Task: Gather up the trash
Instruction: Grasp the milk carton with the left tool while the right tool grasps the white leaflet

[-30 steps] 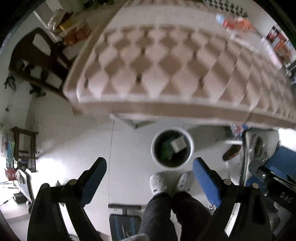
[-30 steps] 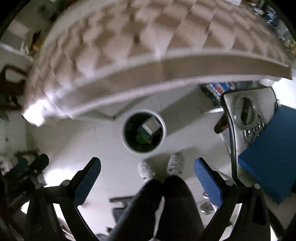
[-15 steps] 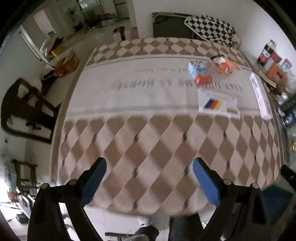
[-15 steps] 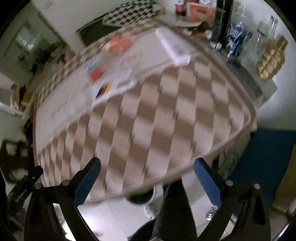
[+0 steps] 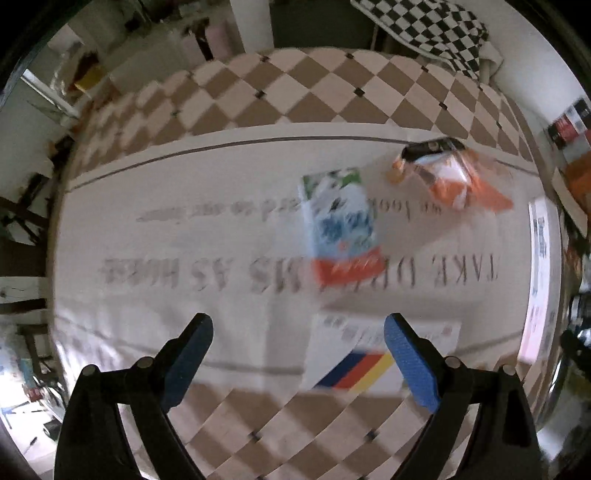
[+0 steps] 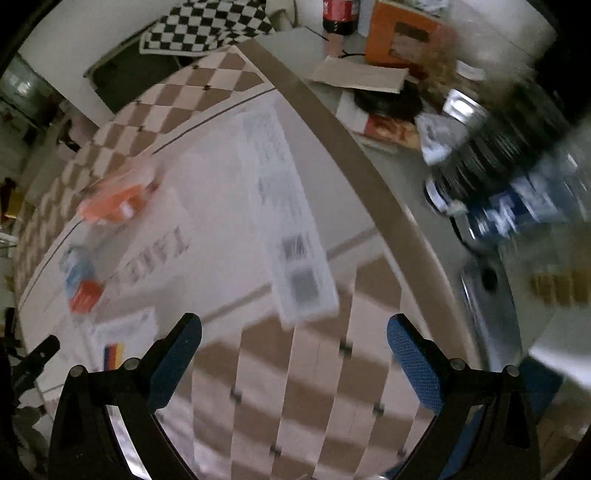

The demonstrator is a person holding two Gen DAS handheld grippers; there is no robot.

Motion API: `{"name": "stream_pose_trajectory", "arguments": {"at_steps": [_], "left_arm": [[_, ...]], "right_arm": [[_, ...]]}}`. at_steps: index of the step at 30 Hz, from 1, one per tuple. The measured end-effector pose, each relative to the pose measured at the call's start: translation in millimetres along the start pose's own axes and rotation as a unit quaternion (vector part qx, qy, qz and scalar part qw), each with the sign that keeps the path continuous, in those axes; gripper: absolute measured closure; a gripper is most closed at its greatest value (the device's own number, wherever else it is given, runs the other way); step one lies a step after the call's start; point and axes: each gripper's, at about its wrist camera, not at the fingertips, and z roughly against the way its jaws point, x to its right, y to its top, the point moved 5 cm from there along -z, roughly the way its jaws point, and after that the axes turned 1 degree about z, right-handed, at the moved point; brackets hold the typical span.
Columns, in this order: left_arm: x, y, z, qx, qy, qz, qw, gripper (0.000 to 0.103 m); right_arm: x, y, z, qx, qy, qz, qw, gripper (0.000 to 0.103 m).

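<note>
The left gripper (image 5: 297,352) hangs above the table with its blue-padded jaws spread wide and nothing between them. Under it lies the tablecloth (image 5: 221,110), brown-and-cream diamonds around a pale middle band with printed lettering. On that band, ahead of the jaws, lies a carton (image 5: 341,229), white and blue with a red end, flat on its side. Just beyond it to the right sits a crumpled orange-and-white wrapper (image 5: 448,177), apart from the carton. Nearer the gripper, a white leaflet (image 5: 373,354) with a blue, red and yellow stripe lies flat, its edge passing behind the right blue pad (image 5: 412,365). A long white box (image 5: 539,273) lies along the table's right side.

The right gripper (image 6: 293,350) is likewise wide apart and empty, held over the diamond border near the table's corner. In its view the long white box (image 6: 291,221) lies directly ahead, printed with what look like barcodes, though blur makes that uncertain. Farther left are the orange wrapper (image 6: 114,201), the carton (image 6: 81,280) and the striped leaflet (image 6: 122,338). Past the table edge a side surface carries a cola bottle (image 6: 338,14), an orange box (image 6: 400,37) and a blurred blue-labelled bottle (image 6: 517,184)
</note>
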Motion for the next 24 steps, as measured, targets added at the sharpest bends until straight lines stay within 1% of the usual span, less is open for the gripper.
{"name": "stream_pose_trajectory", "arguments": {"at_steps": [1, 2, 5, 7, 10, 11, 12, 13, 14, 15, 16, 18, 19, 20, 21, 22, 23, 24], "left_arm": [[1.8, 6.2, -4.7, -0.006, -0.006, 0.004, 1.0, 0.009], [4.0, 14.4, -10.7, -0.011, -0.011, 0.009, 0.9998, 0.009], [8.5, 31.4, -25.8, -0.026, -0.02, 0.017, 0.9993, 0.009], [11.0, 40.8, -35.7, -0.034, -0.022, 0.021, 0.999, 0.01], [15.5, 50.8, -45.3, -0.042, -0.025, 0.019, 0.9986, 0.027], [15.7, 52.3, -47.0, -0.043, -0.026, 0.019, 0.9986, 0.03], [16.6, 54.6, -49.4, -0.044, -0.026, 0.019, 0.9985, 0.03], [17.5, 56.7, -50.9, -0.043, -0.026, 0.018, 0.9986, 0.033], [18.2, 58.4, -51.9, -0.042, -0.025, 0.017, 0.9987, 0.046], [19.0, 60.3, -53.1, -0.041, -0.025, 0.016, 0.9987, 0.053], [19.4, 61.7, -54.5, -0.042, -0.023, 0.016, 0.9987, 0.056], [21.2, 64.5, -55.0, -0.038, -0.025, 0.014, 0.9989, 0.057], [21.0, 64.5, -54.5, -0.035, -0.024, 0.011, 0.999, 0.057], [20.1, 64.5, -53.7, -0.031, -0.02, 0.009, 0.9993, 0.057], [18.8, 62.5, -52.1, -0.029, -0.018, 0.007, 0.9994, 0.057], [17.9, 61.8, -50.4, -0.025, -0.015, 0.004, 0.9996, 0.057], [18.5, 62.6, -49.3, -0.021, -0.012, 0.002, 0.9997, 0.057], [19.5, 62.2, -47.4, -0.019, -0.009, 0.001, 0.9998, 0.057]], "right_arm": [[0.0, 6.7, -4.8, -0.003, -0.003, 0.001, 1.0, 0.006], [-0.1, 20.2, -13.7, -0.01, -0.005, 0.002, 1.0, 0.007], [1.1, 43.6, -30.6, -0.017, -0.008, 0.0, 1.0, 0.009], [0.6, 55.9, -41.2, -0.026, -0.007, -0.001, 1.0, 0.014], [-0.4, 70.0, -54.8, -0.038, -0.002, -0.005, 0.999, 0.015], [-1.9, 74.0, -59.0, -0.042, 0.0, -0.004, 0.999, 0.015], [-3.2, 76.2, -61.7, -0.044, 0.001, -0.003, 0.999, 0.015], [-4.8, 78.7, -64.7, -0.047, 0.002, -0.002, 0.999, 0.016], [-7.1, 81.0, -68.2, -0.05, 0.003, 0.001, 0.999, 0.016], [-9.1, 82.9, -71.1, -0.052, 0.003, 0.004, 0.999, 0.016], [-11.5, 84.7, -74.5, -0.055, 0.002, 0.007, 0.998, 0.019], [-16.3, 89.8, -80.0, -0.06, 0.001, 0.012, 0.998, 0.023], [-19.0, 91.1, -83.0, -0.063, 0.0, 0.016, 0.998, 0.027], [-21.6, 91.9, -86.0, -0.066, -0.001, 0.018, 0.998, 0.034], [-22.7, 92.6, -88.7, -0.069, -0.002, 0.02, 0.997, 0.038], [-24.0, 92.6, -91.1, -0.073, -0.003, 0.022, 0.997, 0.047], [-25.0, 92.9, -93.4, -0.074, -0.01, 0.025, 0.997, 0.05], [-25.9, 93.5, -93.6, -0.071, -0.011, 0.027, 0.997, 0.05]]}}
